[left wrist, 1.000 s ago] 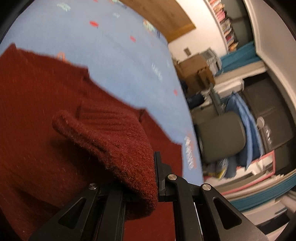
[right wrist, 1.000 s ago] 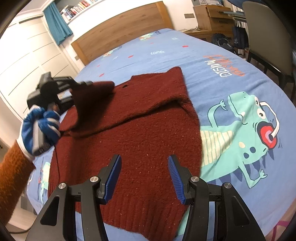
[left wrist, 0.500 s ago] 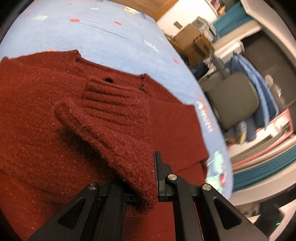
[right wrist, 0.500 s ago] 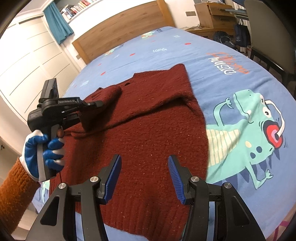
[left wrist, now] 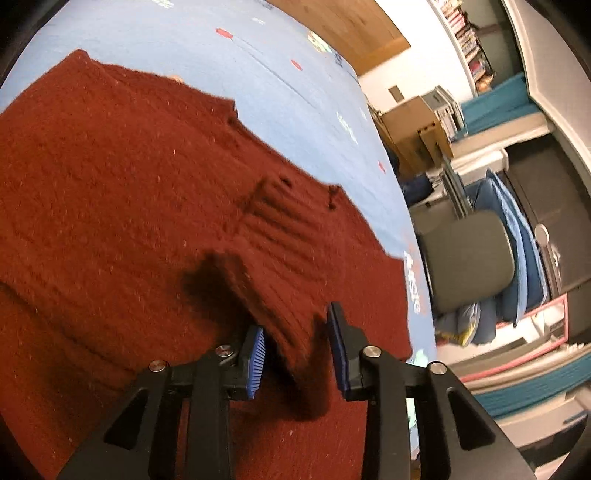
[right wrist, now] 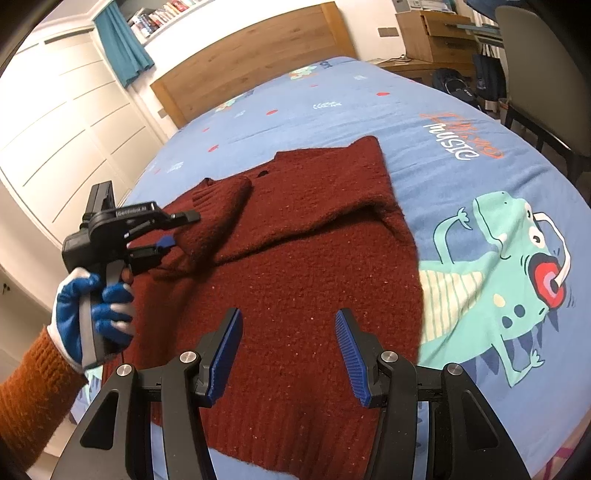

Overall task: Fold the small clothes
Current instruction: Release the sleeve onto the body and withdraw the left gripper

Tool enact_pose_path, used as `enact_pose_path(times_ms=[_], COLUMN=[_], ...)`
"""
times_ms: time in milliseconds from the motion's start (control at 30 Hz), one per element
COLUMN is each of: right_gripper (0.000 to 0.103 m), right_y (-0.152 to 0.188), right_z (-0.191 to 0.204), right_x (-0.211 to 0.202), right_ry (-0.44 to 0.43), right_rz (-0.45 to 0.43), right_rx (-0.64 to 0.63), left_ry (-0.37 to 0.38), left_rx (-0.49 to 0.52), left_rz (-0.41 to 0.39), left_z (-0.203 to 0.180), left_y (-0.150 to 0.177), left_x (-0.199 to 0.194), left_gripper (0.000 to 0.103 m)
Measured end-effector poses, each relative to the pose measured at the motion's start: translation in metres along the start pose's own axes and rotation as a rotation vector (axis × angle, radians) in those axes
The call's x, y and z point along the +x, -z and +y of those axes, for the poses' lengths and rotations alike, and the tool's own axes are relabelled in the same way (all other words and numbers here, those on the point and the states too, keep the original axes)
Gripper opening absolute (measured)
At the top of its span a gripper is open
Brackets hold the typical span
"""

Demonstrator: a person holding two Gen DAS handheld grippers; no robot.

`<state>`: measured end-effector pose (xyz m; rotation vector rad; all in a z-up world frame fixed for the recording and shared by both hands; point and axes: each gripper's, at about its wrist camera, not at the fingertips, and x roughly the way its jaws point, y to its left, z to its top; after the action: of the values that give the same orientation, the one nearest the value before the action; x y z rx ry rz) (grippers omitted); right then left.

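Note:
A dark red knit sweater [right wrist: 314, 258] lies spread on the blue bed cover [right wrist: 461, 110]. Its left sleeve [right wrist: 221, 206] is folded in across the chest. In the left wrist view the ribbed cuff [left wrist: 280, 295] droops between the blue pads of my left gripper [left wrist: 295, 350]. The jaws are opening and the pads no longer press on the cuff. The right wrist view shows that left gripper [right wrist: 177, 229] at the sleeve's end with its jaws apart. My right gripper [right wrist: 288, 354] hovers open above the sweater's lower body with nothing between its fingers.
A gloved hand [right wrist: 85, 314] with an orange sleeve holds the left gripper. A wooden headboard [right wrist: 258, 55] stands at the far end and white wardrobe doors [right wrist: 55, 129] at the left. A grey chair [left wrist: 465, 258] and a wooden cabinet [right wrist: 432, 33] stand beside the bed.
The left gripper carried the sleeve inward over the sweater and lowered it, then its jaws parted and let go of the cuff. The right gripper has stayed put.

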<state>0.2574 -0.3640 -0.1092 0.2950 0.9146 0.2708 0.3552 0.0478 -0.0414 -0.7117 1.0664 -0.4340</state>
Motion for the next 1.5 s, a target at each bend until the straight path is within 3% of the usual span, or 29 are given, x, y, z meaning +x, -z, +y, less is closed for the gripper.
enact_pose_path(times_ms=[67, 100, 233, 400, 500, 633, 800, 867, 933, 1067, 1267, 1367, 1500], right_gripper=[0.054, 0.054, 0.054, 0.054, 0.054, 0.054, 0.054, 0.054, 0.054, 0.054, 0.054, 0.054, 0.054], right_y=[0.001, 0.002, 0.004, 0.004, 0.004, 0.004, 0.003, 0.003, 0.003, 0.003, 0.002, 0.001, -0.001], right_z=[0.001, 0.001, -0.001, -0.004, -0.005, -0.009, -0.010, -0.007, -0.003, 0.000, 0.002, 0.006, 0.011], right_x=[0.001, 0.001, 0.003, 0.000, -0.002, -0.004, -0.003, -0.002, -0.002, 0.000, 0.004, 0.004, 0.007], right_ry=[-0.003, -0.003, -0.001, 0.004, 0.008, 0.014, 0.016, 0.013, 0.012, 0.011, 0.019, 0.022, 0.022], right_rz=[0.002, 0.003, 0.006, 0.003, 0.001, 0.000, 0.000, 0.001, 0.002, 0.005, 0.013, 0.014, 0.013], right_rx=[-0.001, -0.002, 0.001, 0.006, 0.008, 0.014, 0.021, 0.017, 0.007, 0.002, -0.003, -0.015, -0.026], left_ry=[0.023, 0.033, 0.079, 0.069, 0.025, 0.069, 0.092, 0.064, -0.013, -0.114, -0.068, -0.097, -0.193], left_rx=[-0.007, -0.001, 0.050, 0.143, 0.201, 0.267, 0.292, 0.284, 0.296, 0.351, 0.398, 0.427, 0.424], left_rz=[-0.003, 0.004, 0.033, 0.100, 0.136, 0.142, 0.093, 0.070, 0.059, 0.096, 0.132, 0.082, -0.032], left_z=[-0.003, -0.008, -0.033, -0.066, -0.079, -0.085, -0.082, -0.076, -0.069, -0.066, -0.071, -0.071, -0.052], left_y=[-0.002, -0.002, 0.006, 0.018, 0.027, 0.039, 0.035, 0.034, 0.037, 0.060, 0.083, 0.075, 0.053], left_x=[0.000, 0.003, 0.013, 0.040, 0.053, 0.043, 0.025, 0.025, 0.030, 0.049, 0.052, 0.035, 0.011], left_gripper=[0.012, 0.010, 0.009, 0.009, 0.015, 0.029, 0.033, 0.035, 0.035, 0.035, 0.035, 0.035, 0.035])
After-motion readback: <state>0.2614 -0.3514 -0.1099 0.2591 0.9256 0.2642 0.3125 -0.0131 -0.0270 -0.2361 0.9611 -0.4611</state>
